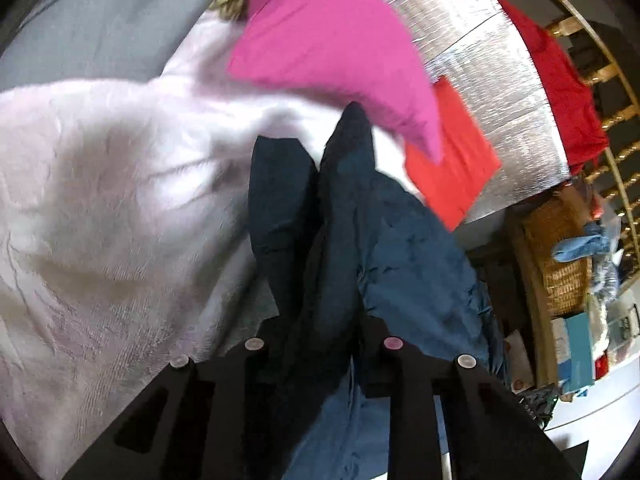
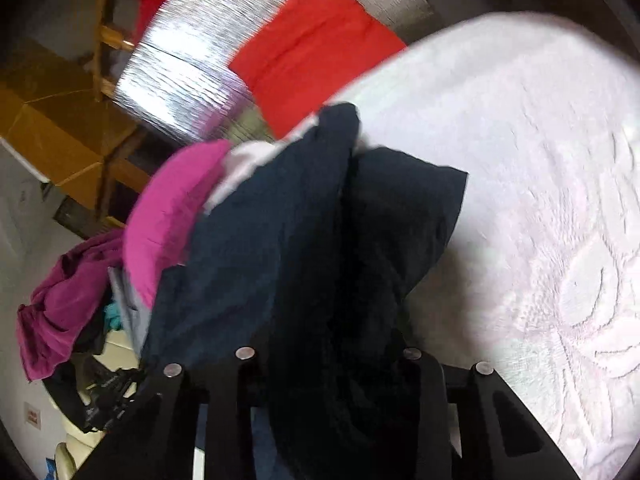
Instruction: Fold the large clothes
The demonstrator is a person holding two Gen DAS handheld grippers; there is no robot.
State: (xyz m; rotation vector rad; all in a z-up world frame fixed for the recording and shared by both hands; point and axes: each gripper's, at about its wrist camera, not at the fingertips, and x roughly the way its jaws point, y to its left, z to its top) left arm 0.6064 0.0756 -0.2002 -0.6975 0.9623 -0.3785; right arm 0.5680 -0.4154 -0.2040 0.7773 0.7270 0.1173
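My left gripper (image 1: 320,168) pinched the dark blue garment (image 1: 408,264) between its fingers; my right gripper (image 2: 352,152) clamped the same cloth; it hung bunched over the white bedspread (image 2: 540,200), beside a pink garment (image 1: 320,40).

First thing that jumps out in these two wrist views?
The dark navy garment fills the centre of both views, bunched up between the fingers of the left tool and the right tool, each shut on it. Behind it the pale textured bedspread glares bright. A magenta cloth sits blurred at the top of the left view, above a red folded piece on a silvery mat.
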